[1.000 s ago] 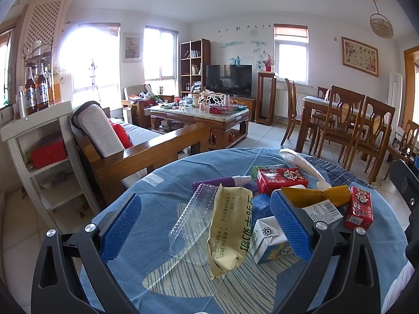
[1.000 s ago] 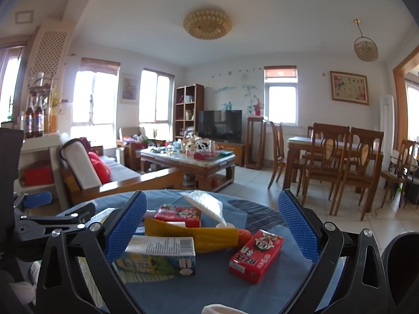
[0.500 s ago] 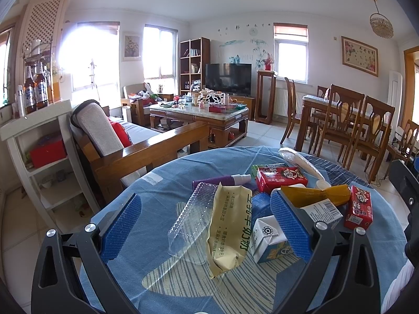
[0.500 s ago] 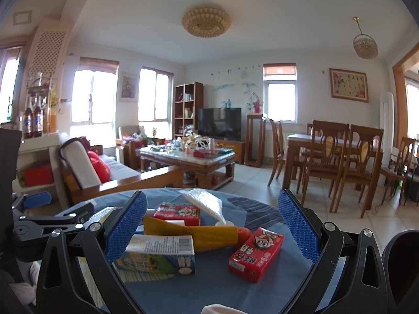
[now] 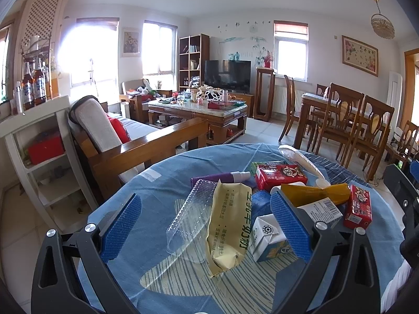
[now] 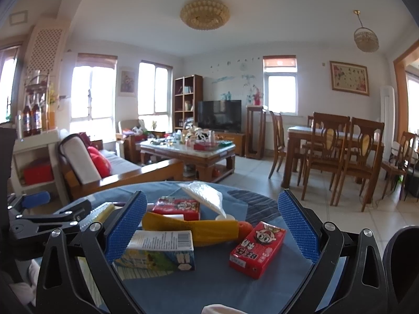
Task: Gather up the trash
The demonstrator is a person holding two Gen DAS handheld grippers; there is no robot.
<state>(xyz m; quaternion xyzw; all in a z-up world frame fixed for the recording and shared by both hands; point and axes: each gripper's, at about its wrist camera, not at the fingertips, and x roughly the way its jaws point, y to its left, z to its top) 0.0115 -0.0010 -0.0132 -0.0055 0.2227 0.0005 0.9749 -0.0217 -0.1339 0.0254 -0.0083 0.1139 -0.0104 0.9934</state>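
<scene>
Left wrist view — your left gripper (image 5: 207, 225) gapes over crinkled clear tray (image 5: 191, 222), glossy yellow pouch (image 5: 229, 225); right gripper (image 6: 212, 225) wide too.

Home, open living-dining room. Wooden sofa (image 5: 136, 141) with red cushion (image 5: 119, 129), cluttered coffee table (image 5: 199, 107), flat-screen TV (image 5: 227, 76), bookshelf (image 5: 193, 59). Dining table (image 5: 340, 110) with wooden chairs (image 5: 340, 120). Ceiling lamp (image 6: 204, 13), framed picture (image 6: 349, 78), tiled floor (image 6: 251, 175).
</scene>
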